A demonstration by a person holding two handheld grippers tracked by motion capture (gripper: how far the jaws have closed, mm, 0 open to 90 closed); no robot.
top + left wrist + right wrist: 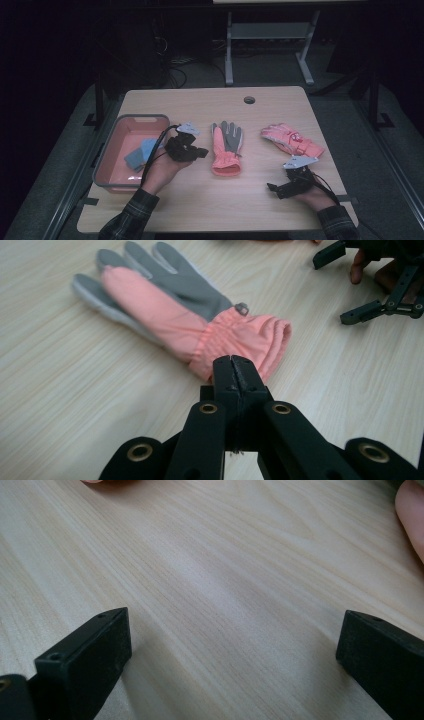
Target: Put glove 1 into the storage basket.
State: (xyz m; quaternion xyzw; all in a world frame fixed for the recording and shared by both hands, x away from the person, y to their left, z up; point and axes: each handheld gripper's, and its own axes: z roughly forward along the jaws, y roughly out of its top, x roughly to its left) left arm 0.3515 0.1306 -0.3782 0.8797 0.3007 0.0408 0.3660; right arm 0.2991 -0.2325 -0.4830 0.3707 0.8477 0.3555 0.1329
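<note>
**Left gripper shut beside the middle glove, nothing in it**

The counter (200,200) carries everything: a grey bin (107,150) with a pink floor at its left edge, then two gloves laid out towards the right. Blue cloth pieces (140,155) lie inside the bin.

The middle glove (226,147) lies flat at the counter's centre, cuff towards the person, grey palm and pink back showing. A second pink glove (292,140) lies well apart to its right.

The left gripper (186,149) hangs between bin and middle glove. In the left gripper view its fingers (235,375) are pressed fully together with nothing between them; they sit just short of the glove's gathered cuff (245,342), and I cannot tell whether they touch it.

The right gripper (292,182) rests low near the counter's right front, its fingers (95,645) spread wide over bare wood.

My reading: the step in hand is picking up the middle glove (probably for the bin). With the fingers closed and empty, the next move calls for parting them, setting them around the cuff, and closing on the fabric before lifting towards the bin.
</note>
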